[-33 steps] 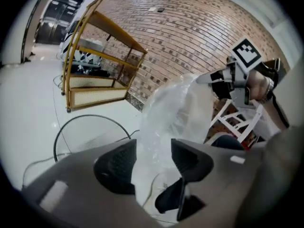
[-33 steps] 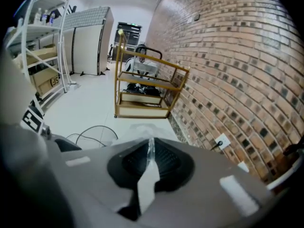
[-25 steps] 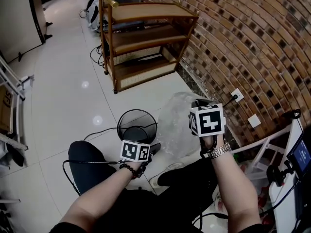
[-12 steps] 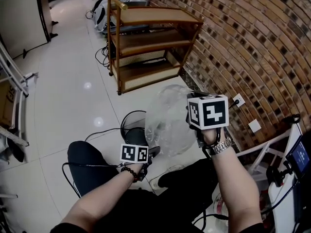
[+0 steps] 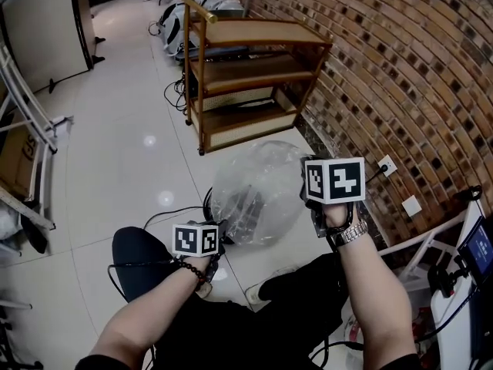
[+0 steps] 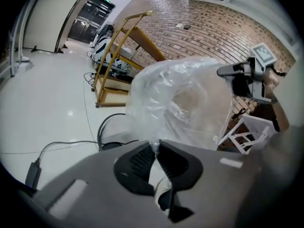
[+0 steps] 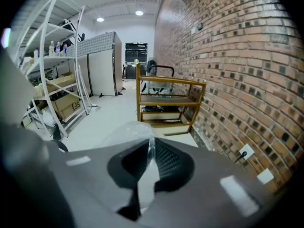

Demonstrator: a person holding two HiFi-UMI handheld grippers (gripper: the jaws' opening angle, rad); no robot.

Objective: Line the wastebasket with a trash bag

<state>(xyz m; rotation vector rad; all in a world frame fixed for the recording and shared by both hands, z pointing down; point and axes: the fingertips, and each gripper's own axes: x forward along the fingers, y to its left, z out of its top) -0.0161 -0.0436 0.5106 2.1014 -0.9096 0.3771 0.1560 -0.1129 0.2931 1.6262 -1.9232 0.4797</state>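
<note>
Indoor scene, bright and even. Light from round ceiling lamps (image 7: 138, 13), far in right gripper view. Glossy white floor (image 5: 100, 129) shows two soft glare spots in head view. Shadows faint. Clear trash bag (image 5: 258, 187) glints with white highlights. Strong fisheye: brick wall (image 5: 400, 68) bows; gripper views ringed by black corners, nearest foreground soft, out of focus.

Holds left gripper (image 6: 156, 150) low and near, at scene left, pointed down and away. Has just been closing its jaws; now pinches a fold of trash bag (image 5: 258, 187) between them. Carries right gripper (image 7: 151, 146) higher, at right, likewise tilted down, jaws together on bag film. Extends left forearm (image 5: 146, 322) and right forearm (image 5: 373, 295) forward, both bare.
</note>
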